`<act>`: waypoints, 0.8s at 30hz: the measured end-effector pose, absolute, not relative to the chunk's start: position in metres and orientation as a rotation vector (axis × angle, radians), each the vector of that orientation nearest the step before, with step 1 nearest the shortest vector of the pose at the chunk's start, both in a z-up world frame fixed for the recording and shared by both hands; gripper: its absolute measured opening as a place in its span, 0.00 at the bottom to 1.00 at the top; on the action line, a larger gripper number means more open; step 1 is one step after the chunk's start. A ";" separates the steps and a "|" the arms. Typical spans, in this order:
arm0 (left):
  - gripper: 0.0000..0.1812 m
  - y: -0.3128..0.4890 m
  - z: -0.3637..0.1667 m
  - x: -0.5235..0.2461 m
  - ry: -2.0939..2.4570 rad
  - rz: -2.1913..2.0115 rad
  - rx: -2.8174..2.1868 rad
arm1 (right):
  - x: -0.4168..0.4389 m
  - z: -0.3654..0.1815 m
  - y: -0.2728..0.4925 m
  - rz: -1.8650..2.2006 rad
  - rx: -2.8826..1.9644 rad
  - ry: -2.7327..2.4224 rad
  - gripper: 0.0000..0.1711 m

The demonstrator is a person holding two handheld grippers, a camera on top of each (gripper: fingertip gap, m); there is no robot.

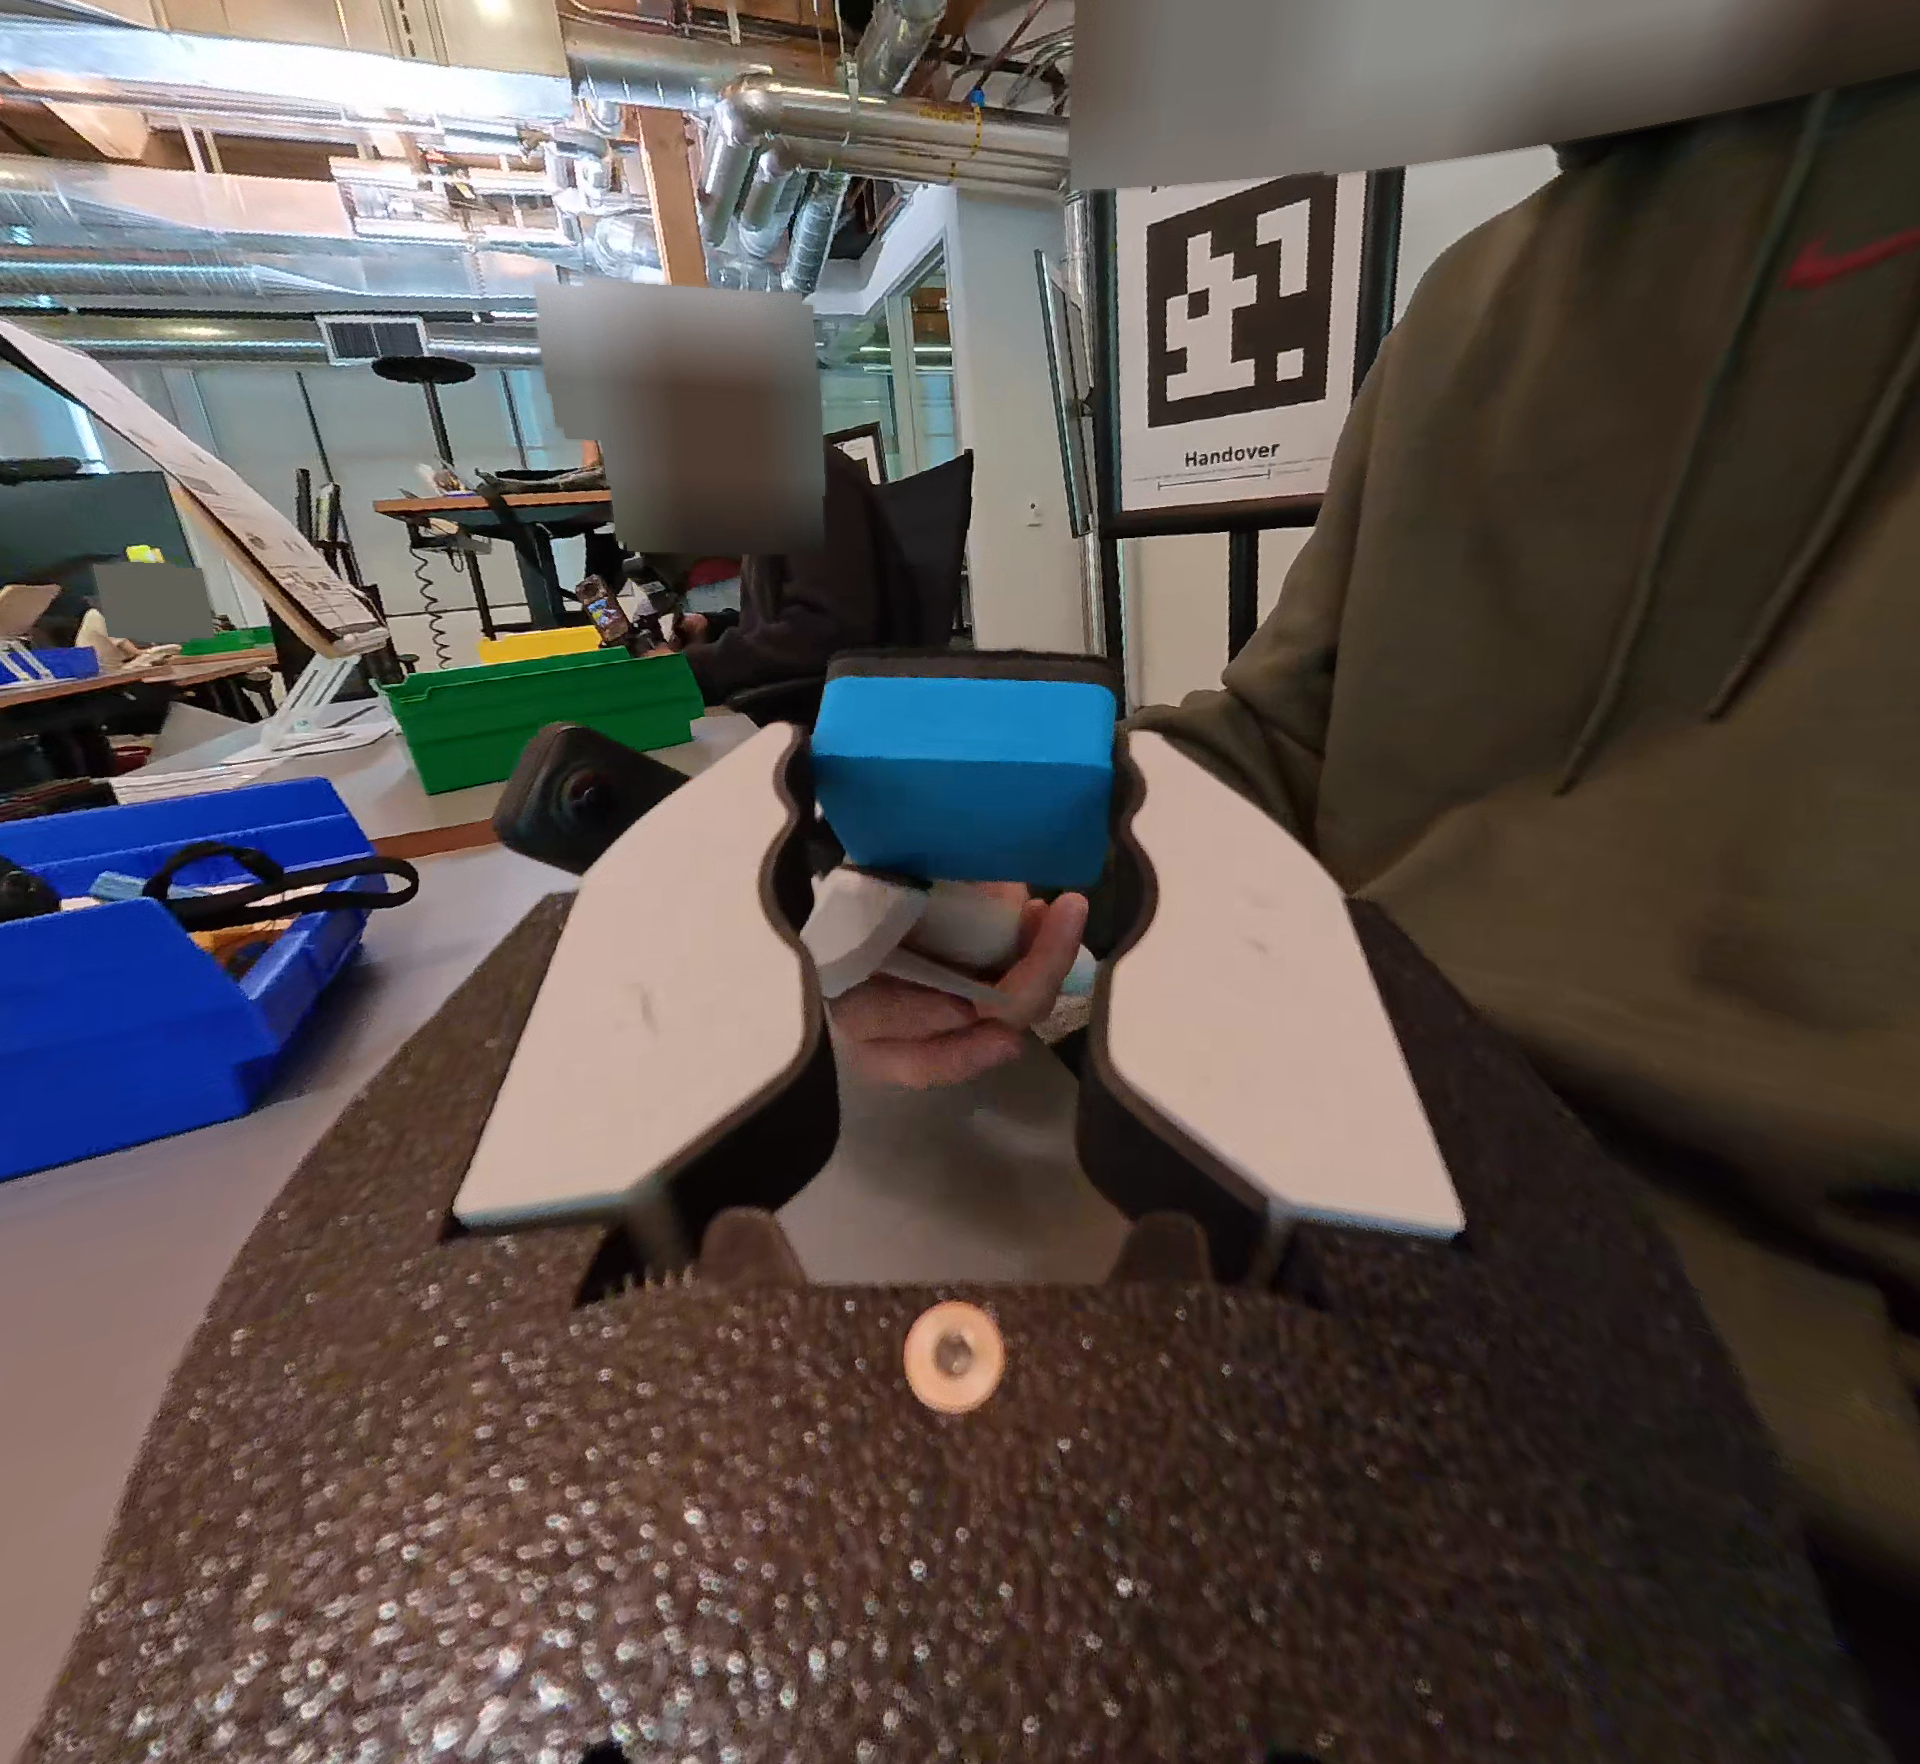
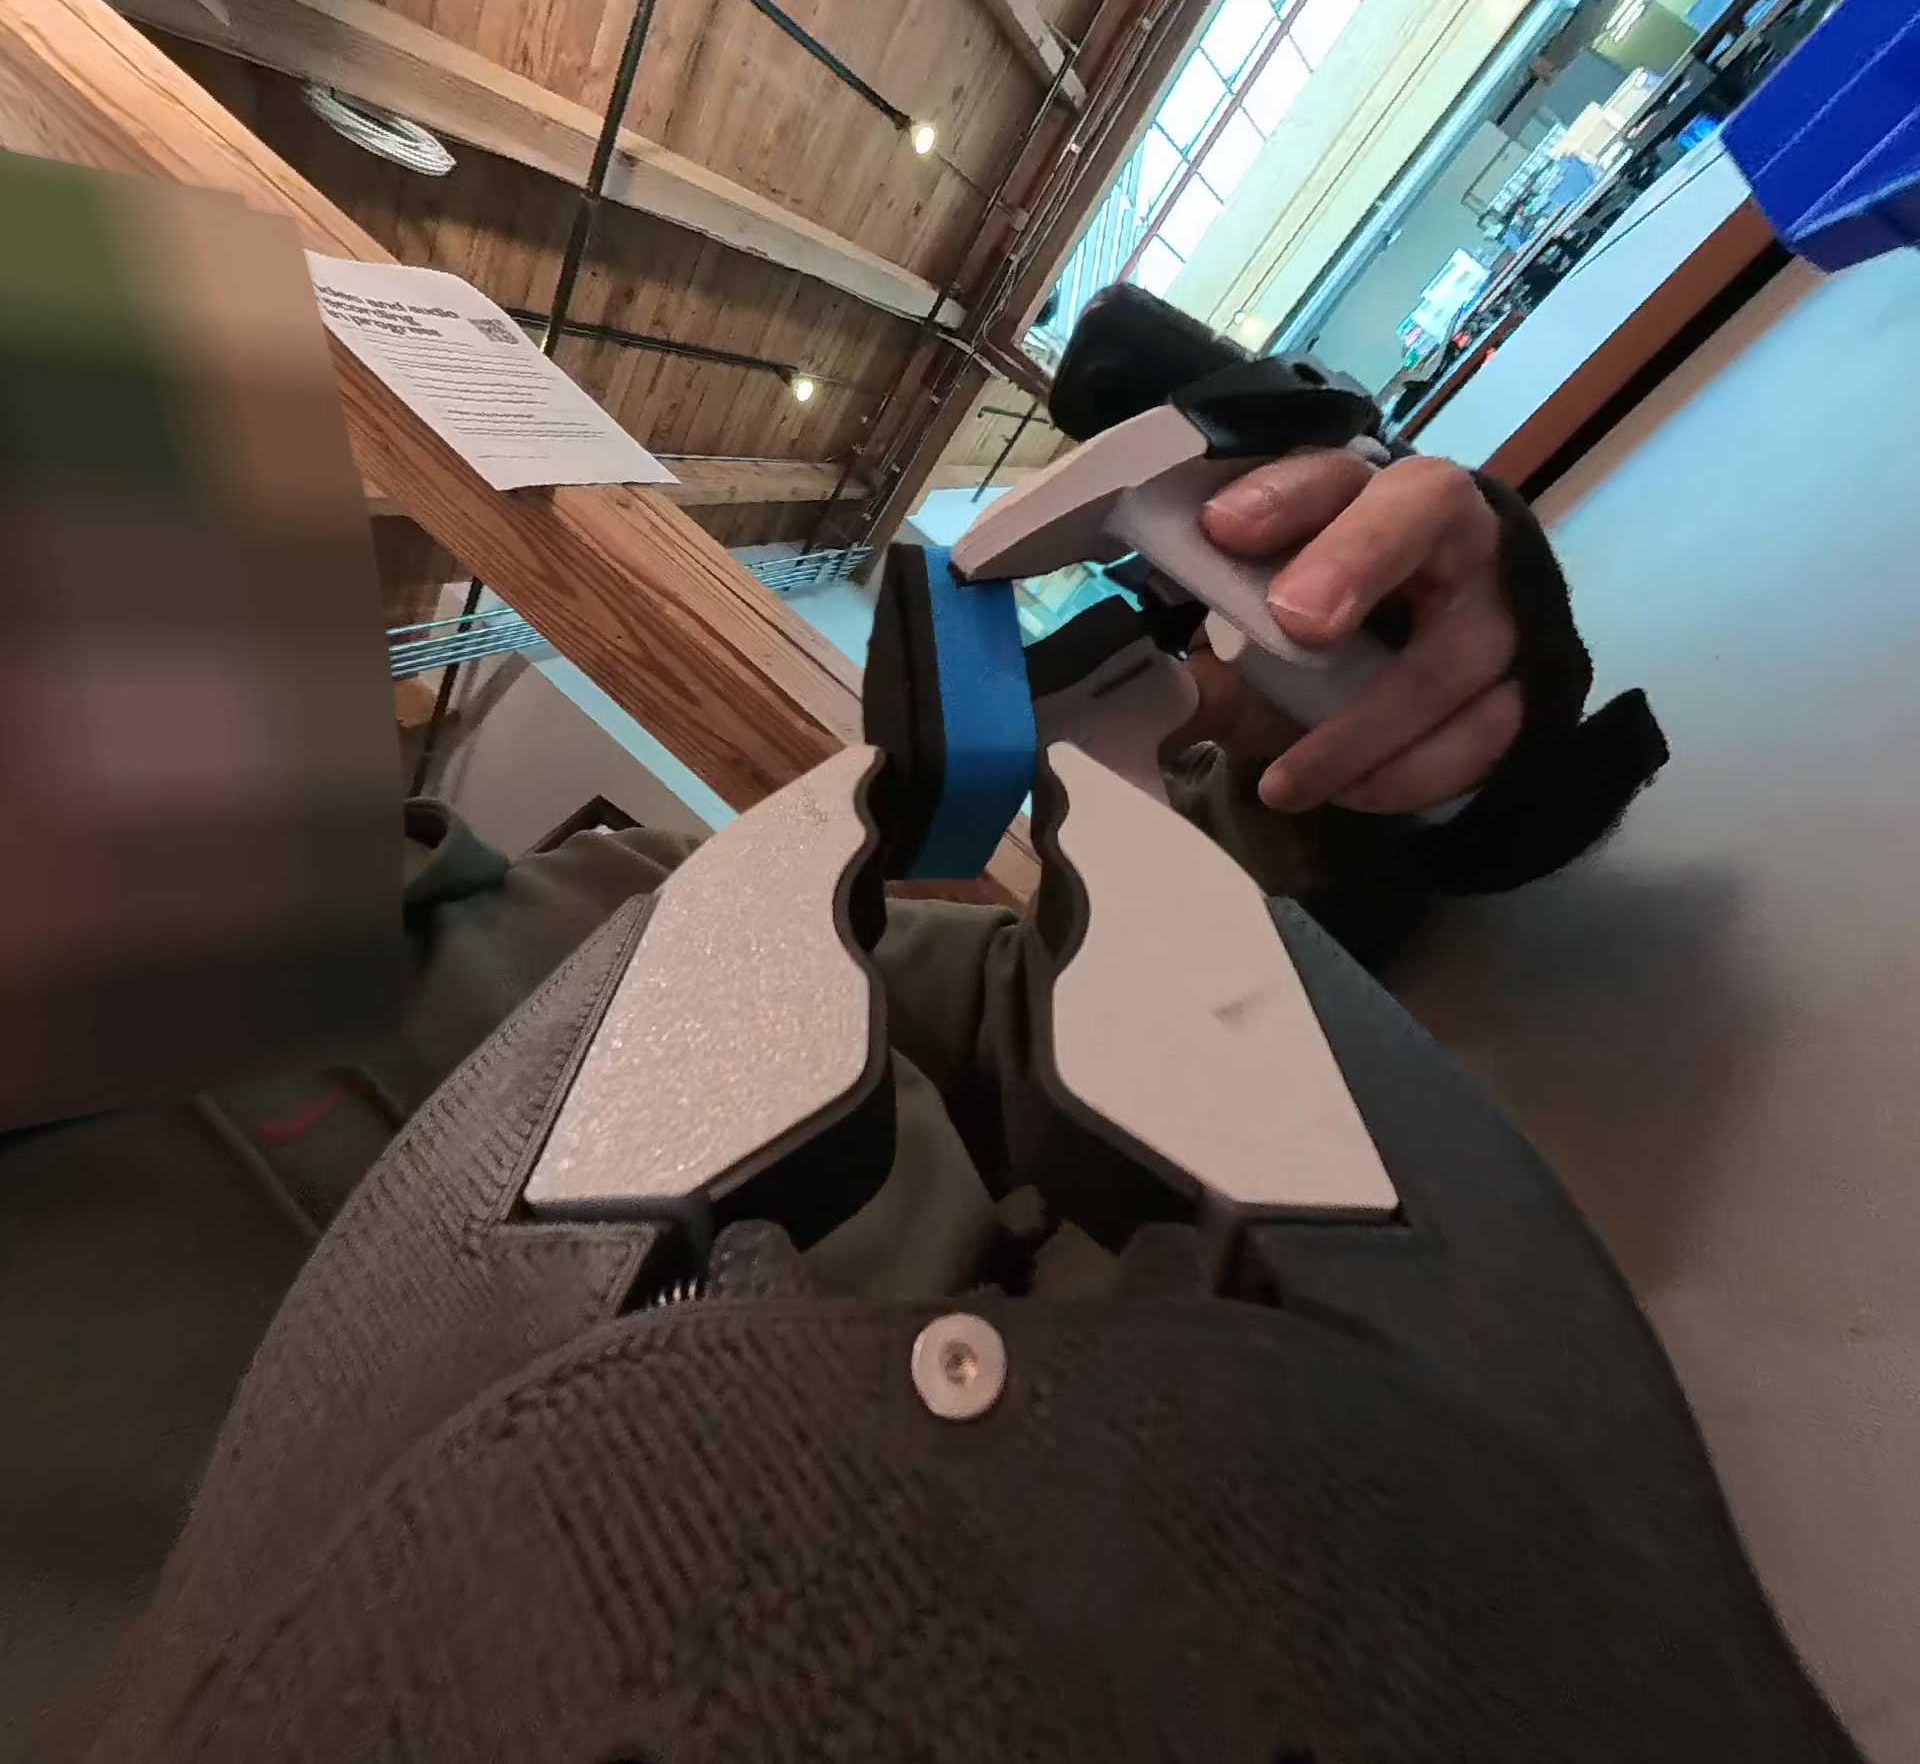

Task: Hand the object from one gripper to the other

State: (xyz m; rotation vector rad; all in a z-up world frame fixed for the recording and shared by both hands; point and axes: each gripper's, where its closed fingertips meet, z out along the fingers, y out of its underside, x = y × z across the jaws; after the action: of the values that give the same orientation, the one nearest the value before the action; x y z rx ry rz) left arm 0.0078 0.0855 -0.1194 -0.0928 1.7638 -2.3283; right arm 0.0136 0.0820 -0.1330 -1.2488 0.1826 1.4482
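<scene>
A blue block with a black felt back (image 1: 961, 784) is held up in the air above the table. In the left wrist view it sits between the tips of my left gripper (image 1: 961, 779), with both fingers pressed on its ends. In the right wrist view the same block (image 2: 971, 727) stands between the tips of my right gripper (image 2: 961, 779), which close on its felt and blue faces. The left gripper (image 2: 1143, 509), held by a hand, touches the block's top there. The right gripper's white fingers (image 1: 868, 925) and a hand show just below the block.
A blue bin (image 1: 156, 966) with loose items stands at the left on the grey table (image 1: 94, 1351). A green bin (image 1: 540, 706) is behind it. A person in an olive hoodie (image 1: 1610, 675) fills the right side. A wooden beam (image 2: 582, 551) runs overhead. The tips of both grippers are at nearly the same place.
</scene>
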 end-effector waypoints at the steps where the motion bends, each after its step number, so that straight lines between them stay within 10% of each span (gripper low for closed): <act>1: 0.30 0.086 -0.119 0.009 1.752 -2.328 -0.099 | 0.015 -0.132 0.082 1.432 -1.242 0.180 0.14; 7: 0.34 0.093 -0.120 0.030 1.747 -2.277 -0.349 | 0.047 -0.131 0.086 1.045 -1.304 0.172 0.13; 17: 0.43 0.103 -0.144 0.104 1.587 -2.187 -1.508 | 0.116 -0.126 0.070 -0.787 -1.495 -0.212 0.13; 24: 0.35 0.088 -0.142 0.102 1.529 -2.389 -1.535 | 0.092 -0.133 0.085 -0.921 -1.463 -0.359 0.13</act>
State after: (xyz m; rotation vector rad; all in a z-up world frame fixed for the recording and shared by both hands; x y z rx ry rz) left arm 0.1018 0.0881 -0.1419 -1.5350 1.5292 -2.3889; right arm 0.0921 0.0845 -0.1332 -1.4627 -0.3594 -0.9208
